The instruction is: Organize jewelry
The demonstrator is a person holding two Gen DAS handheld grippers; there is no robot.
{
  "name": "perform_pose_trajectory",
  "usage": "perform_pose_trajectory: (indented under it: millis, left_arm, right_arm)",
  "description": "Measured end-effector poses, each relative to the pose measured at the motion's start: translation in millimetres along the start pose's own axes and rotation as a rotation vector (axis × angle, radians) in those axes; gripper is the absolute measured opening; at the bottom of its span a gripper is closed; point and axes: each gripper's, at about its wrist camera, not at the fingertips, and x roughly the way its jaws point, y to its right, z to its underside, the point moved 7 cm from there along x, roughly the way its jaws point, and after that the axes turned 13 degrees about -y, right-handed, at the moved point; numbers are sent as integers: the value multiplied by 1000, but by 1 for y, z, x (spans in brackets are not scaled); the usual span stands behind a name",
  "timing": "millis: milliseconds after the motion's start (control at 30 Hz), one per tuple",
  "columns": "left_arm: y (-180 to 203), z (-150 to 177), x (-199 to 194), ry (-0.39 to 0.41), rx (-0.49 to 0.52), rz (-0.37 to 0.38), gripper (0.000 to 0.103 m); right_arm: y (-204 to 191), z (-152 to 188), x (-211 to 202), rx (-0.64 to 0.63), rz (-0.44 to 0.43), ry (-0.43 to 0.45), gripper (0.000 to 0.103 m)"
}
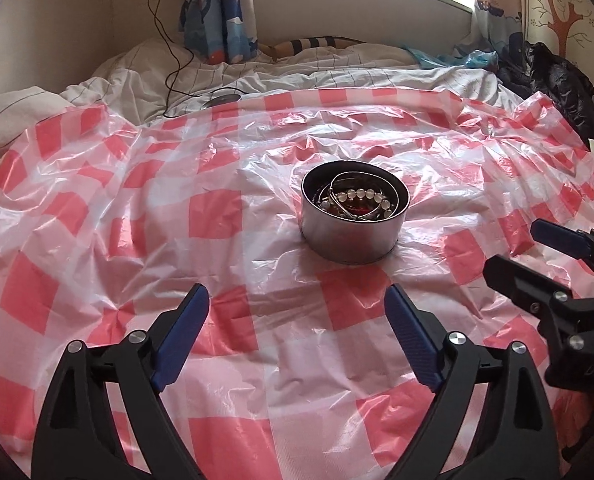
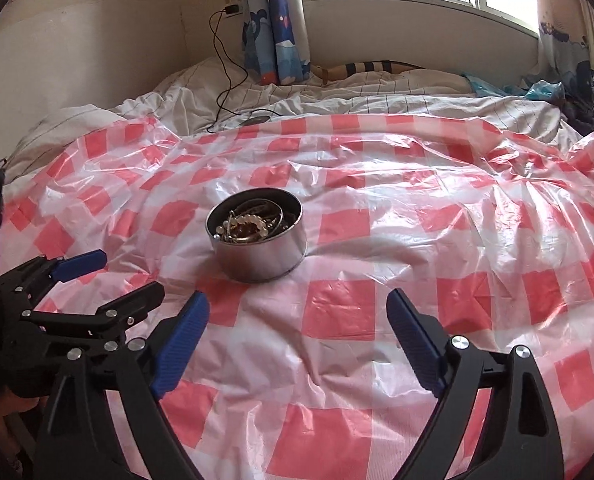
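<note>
A round metal tin [image 1: 351, 238] stands on the red-and-white checked plastic sheet [image 1: 145, 208]. It holds jewelry: a white bead bracelet [image 1: 361, 196], thin metal bangles and darker pieces. In the right wrist view the tin [image 2: 259, 254] sits ahead and left of centre. My left gripper [image 1: 297, 300] is open and empty, just short of the tin. My right gripper [image 2: 297, 308] is open and empty, short of the tin and to its right. Each gripper shows in the other's view: the right one [image 1: 513, 248] at the right edge, the left one [image 2: 131, 274] at the left edge.
The checked sheet covers a bed with rumpled white striped bedding [image 1: 257, 68] behind it. A black charger cable [image 1: 173, 68] runs down from a wall socket onto the bedding. Dark clothing [image 1: 553, 80] lies at the far right. A window and patterned curtains [image 2: 277, 20] are behind.
</note>
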Motion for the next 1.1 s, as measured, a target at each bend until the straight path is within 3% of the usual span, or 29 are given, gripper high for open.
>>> perform_pose_trajectory:
  millis: [200,1100]
  left_arm:
    - [-3,-6,1,15,-36,-17,95]
    - [2,-6,5,-15,6,-45,95]
  right_arm:
    - [9,-2,7,25,37,-10,88]
    - [11,-4,4,49,15,-15,93]
